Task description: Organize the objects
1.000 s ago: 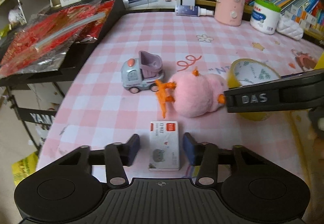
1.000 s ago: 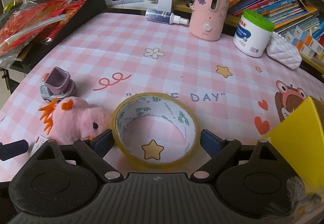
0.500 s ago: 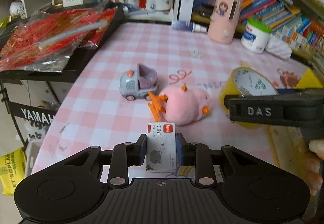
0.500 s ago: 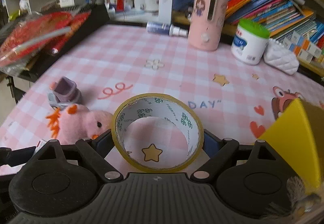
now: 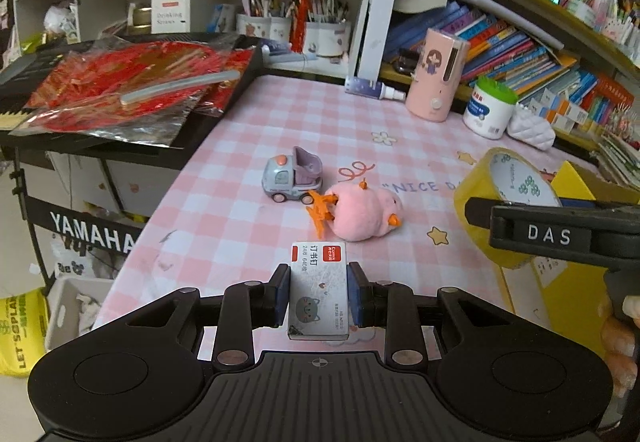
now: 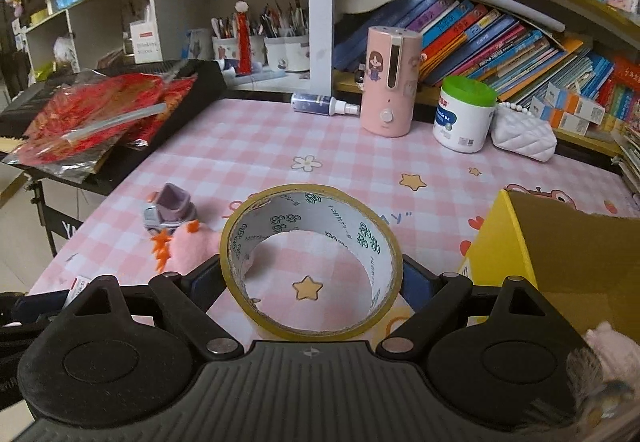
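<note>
My left gripper [image 5: 319,294] is shut on a small white staple box [image 5: 318,292] with a red label and a cat print, held above the pink checked table [image 5: 248,210]. My right gripper [image 6: 312,278] is shut on a yellow tape roll [image 6: 312,262], lifted off the table; the roll also shows in the left wrist view [image 5: 504,194]. A pink plush chick [image 5: 362,214] and a grey toy truck [image 5: 292,180] lie on the table ahead. An open yellow box [image 6: 560,254] stands at the right.
A pink humidifier [image 6: 390,82], a green-lidded white jar [image 6: 464,114], a white quilted pouch [image 6: 524,134] and a spray bottle [image 6: 320,104] stand along the back edge. A keyboard with red foil packets [image 5: 120,98] sits at the left. Bookshelves rise behind.
My left gripper closed on the staple box and lifted it off the table. My right gripper lifted the tape roll higher, and the yellow box's inside came into view.
</note>
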The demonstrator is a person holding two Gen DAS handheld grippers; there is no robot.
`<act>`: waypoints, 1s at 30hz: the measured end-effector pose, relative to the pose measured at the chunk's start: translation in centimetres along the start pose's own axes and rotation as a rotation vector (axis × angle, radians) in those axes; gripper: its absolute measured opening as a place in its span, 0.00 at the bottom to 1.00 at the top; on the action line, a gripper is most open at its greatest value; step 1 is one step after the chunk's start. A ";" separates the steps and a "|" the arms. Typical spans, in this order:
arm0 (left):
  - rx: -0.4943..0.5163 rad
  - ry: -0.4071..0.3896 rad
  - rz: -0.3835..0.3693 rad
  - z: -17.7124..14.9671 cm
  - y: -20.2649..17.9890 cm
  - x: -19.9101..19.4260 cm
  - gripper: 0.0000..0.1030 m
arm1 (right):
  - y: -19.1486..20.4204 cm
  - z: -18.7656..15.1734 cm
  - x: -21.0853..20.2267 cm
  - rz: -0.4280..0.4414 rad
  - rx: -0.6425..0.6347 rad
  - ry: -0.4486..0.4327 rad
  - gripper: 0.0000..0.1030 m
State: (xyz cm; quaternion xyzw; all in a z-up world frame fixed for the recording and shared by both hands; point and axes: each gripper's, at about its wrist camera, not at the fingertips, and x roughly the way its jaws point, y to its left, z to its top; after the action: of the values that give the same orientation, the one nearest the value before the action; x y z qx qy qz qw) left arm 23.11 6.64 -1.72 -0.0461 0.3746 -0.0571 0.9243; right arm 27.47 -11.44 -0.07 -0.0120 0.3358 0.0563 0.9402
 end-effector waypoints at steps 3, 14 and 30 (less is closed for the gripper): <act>-0.004 -0.013 0.000 -0.6 0.2 -1.1 0.27 | 0.3 -0.5 -0.9 -0.001 -0.001 -0.002 0.85; 0.003 -0.038 -0.025 -2.7 0.7 -4.3 0.27 | 2.0 -3.0 -4.5 0.011 -0.012 0.002 0.85; 0.017 -0.061 -0.063 -7.7 2.1 -10.0 0.27 | 4.5 -7.5 -11.0 -0.021 0.010 -0.030 0.85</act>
State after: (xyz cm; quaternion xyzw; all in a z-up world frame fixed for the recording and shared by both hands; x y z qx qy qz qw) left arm 10.76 9.76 -0.57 -0.0519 0.3439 -0.0881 0.9334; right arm 13.78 -8.47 1.11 -0.0099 0.3216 0.0448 0.9458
